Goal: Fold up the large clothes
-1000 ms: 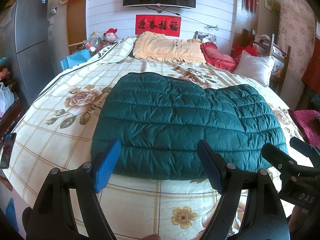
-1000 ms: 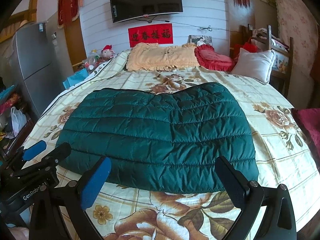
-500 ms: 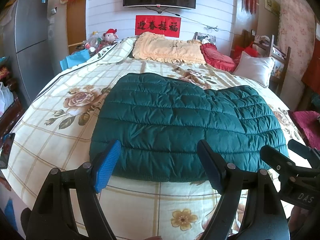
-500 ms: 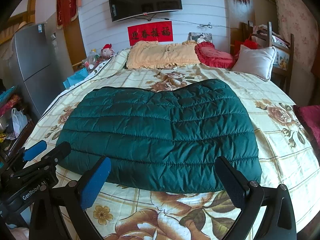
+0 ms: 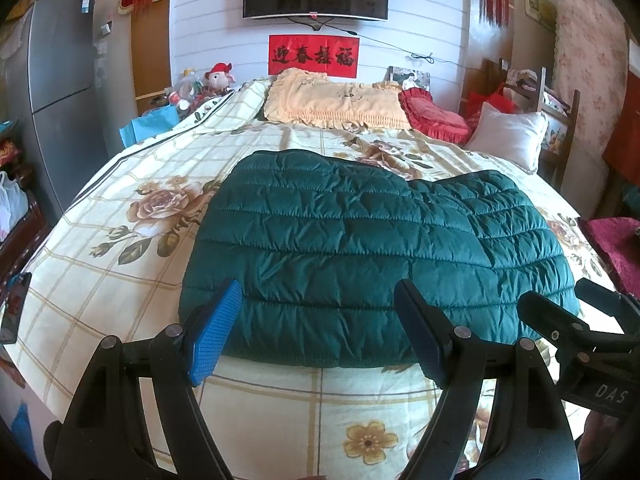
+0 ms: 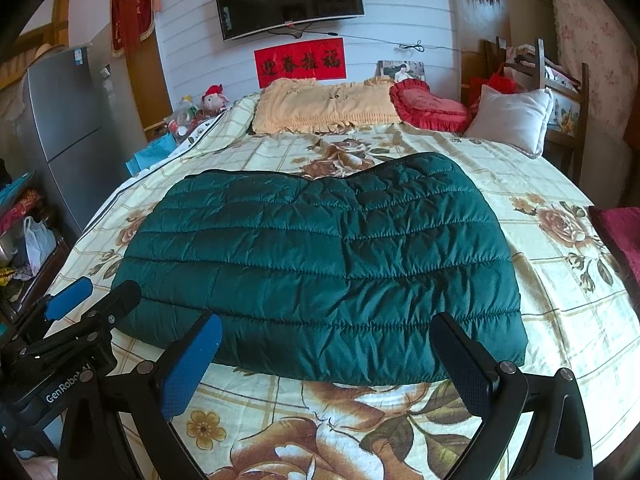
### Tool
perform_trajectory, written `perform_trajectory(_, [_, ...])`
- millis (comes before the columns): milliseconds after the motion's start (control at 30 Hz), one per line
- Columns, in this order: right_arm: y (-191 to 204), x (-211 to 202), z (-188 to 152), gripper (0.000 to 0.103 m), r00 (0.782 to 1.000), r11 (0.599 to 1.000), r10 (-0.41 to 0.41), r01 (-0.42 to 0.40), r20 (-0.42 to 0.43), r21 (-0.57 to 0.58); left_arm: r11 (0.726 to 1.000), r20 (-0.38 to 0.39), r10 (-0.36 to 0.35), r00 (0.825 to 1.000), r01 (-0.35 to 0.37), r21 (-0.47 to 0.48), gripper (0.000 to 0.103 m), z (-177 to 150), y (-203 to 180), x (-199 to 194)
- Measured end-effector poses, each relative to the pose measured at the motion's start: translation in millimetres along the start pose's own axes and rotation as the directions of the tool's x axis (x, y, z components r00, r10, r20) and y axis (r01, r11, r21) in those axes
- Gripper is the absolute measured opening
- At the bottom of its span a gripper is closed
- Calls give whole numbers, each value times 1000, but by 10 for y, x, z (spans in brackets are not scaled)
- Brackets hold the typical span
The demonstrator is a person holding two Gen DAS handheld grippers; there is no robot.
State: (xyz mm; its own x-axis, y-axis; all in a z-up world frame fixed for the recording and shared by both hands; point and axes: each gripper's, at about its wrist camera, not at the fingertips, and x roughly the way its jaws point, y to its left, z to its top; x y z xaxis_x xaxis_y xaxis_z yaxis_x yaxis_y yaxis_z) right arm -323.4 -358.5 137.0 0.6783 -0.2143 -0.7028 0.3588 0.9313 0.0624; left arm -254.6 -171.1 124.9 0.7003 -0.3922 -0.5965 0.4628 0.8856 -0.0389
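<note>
**Both grippers poised at the near hem of a folded green jacket**

The left gripper (image 5: 316, 330) hangs with its fingers spread wide and nothing between them, just short of the near hem of the quilted jacket (image 5: 360, 248). Its blue ribbed pad (image 5: 214, 336) faces inward, a textured face apparently meant to bite on slippery cloth. The right gripper (image 6: 328, 362) is likewise parted and empty, near the same hem but toward the jacket's right corner. Judging by this spacing, the two are set to pinch the hem at two points so the edge can lift evenly for another fold.

The jacket lies flat in the middle of the bed (image 6: 560, 312), hem toward the grippers, its far edge dipping in a shallow notch at the centre. It already looks folded into a broad, rounded rectangle, with no sleeves showing, so the task seems partway done. The shell is dark green, glossy and finely wrinkled, stitched in horizontal channels that puff like down filling; it will probably compress in a pinch and spring back, and the slick surface may slide.

Beyond the jacket, at the head of the bed, rest a frilled cream pillow (image 5: 336, 102), a red ruffled cushion (image 5: 434, 114) and a white pillow (image 5: 508, 136). The bed cover under the jacket is a cream check printed with roses.
</note>
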Motion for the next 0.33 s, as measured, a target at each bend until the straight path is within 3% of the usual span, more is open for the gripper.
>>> perform_trajectory(333, [-44,17,-3,103,1000,1000,0,0,-8,8,1000,11,-7,1000,7,4,79,-17,56,38])
